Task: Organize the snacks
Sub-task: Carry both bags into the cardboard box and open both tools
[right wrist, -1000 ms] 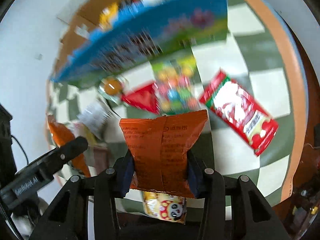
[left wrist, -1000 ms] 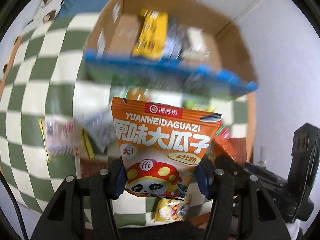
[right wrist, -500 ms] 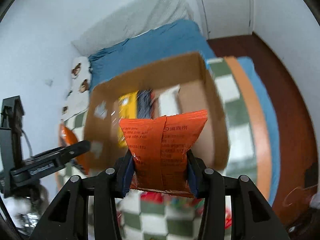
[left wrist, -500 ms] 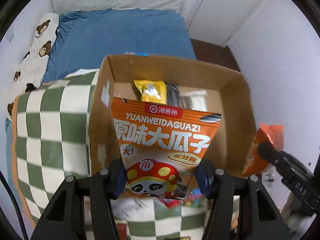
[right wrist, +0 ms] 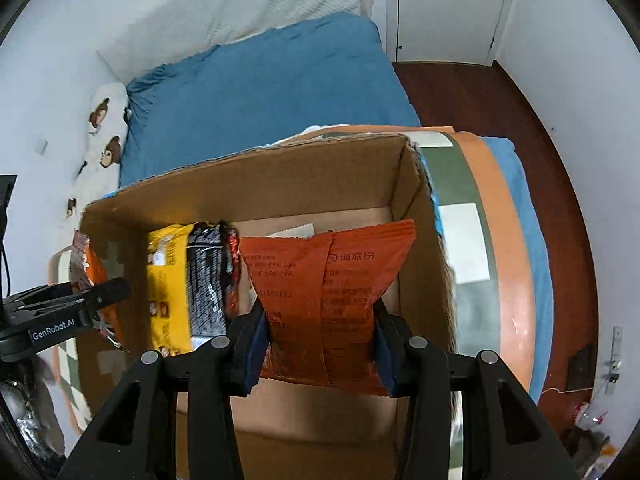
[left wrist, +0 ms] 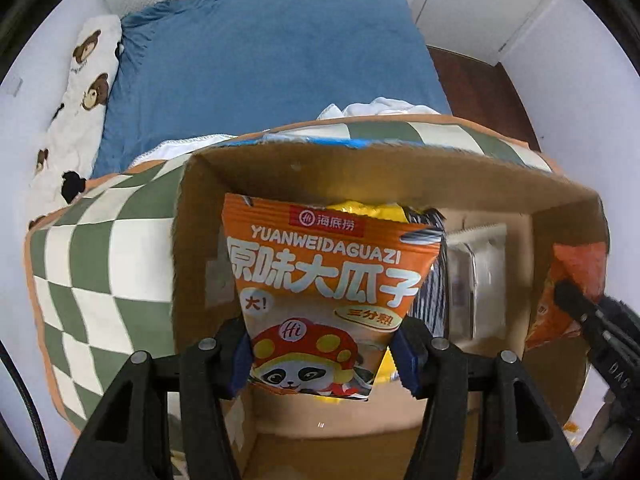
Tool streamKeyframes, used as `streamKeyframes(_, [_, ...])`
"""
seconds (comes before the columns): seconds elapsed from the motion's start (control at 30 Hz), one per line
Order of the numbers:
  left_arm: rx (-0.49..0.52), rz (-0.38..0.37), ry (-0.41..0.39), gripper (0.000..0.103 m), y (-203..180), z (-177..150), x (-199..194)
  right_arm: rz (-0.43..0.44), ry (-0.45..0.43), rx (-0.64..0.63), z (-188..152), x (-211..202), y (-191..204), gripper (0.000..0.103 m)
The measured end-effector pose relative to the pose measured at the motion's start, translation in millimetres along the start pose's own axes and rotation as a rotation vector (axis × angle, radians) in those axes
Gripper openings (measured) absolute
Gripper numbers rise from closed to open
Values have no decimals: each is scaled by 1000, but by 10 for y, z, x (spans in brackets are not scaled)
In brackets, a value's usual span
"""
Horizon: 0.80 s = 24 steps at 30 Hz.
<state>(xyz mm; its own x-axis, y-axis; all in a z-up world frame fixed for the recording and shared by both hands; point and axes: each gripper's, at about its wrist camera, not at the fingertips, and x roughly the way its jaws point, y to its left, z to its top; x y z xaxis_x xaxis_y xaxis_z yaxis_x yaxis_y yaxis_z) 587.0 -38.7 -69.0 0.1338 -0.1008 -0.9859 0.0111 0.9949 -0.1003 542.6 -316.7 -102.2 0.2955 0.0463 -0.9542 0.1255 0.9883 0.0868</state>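
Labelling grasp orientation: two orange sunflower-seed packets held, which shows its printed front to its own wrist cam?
The left gripper's packet: panda and big lettering face its camera. The right gripper's packet shows its back seam.

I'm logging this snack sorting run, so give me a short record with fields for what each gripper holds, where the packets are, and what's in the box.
left gripper: shut on orange sunflower seed packet, printed front showing
right gripper: shut on orange snack packet, back seam showing
position: both packets held over the open cardboard box
box contents: yellow packet, black striped packet, white packet
box rests on: checkered green and white blanket
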Motion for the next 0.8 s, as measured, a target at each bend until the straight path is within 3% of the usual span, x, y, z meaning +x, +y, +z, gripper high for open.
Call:
streamKeyframes(0.03, [-7, -4, 6, 59, 18, 41, 49, -3, 13, -5, 31, 83, 0, 48])
streamKeyframes(0.1, [-21, 1, 0, 83, 46, 84, 77, -11, 49, -17, 84, 218, 8, 49])
streamKeyframes(0.13, [-27, -5, -8, 88, 57, 95, 87, -19, 64, -15, 98, 277, 0, 55])
streamKeyframes(0.17, [-31, -12, -19, 90, 64, 104, 91, -20, 74, -11, 106, 319, -6, 74])
streamKeyframes(0.23, [-28, -13, -32, 91, 57, 110, 105, -11, 77, -2, 115, 374, -17, 89])
streamKeyframes(0.5, [-9, -5, -92, 95, 15, 15, 61, -12, 72, -20, 83, 423, 17, 92])
streamKeyframes(0.8, [-21, 13, -180, 95, -4, -346, -168, -13, 24, -11, -186, 264, 32, 92])
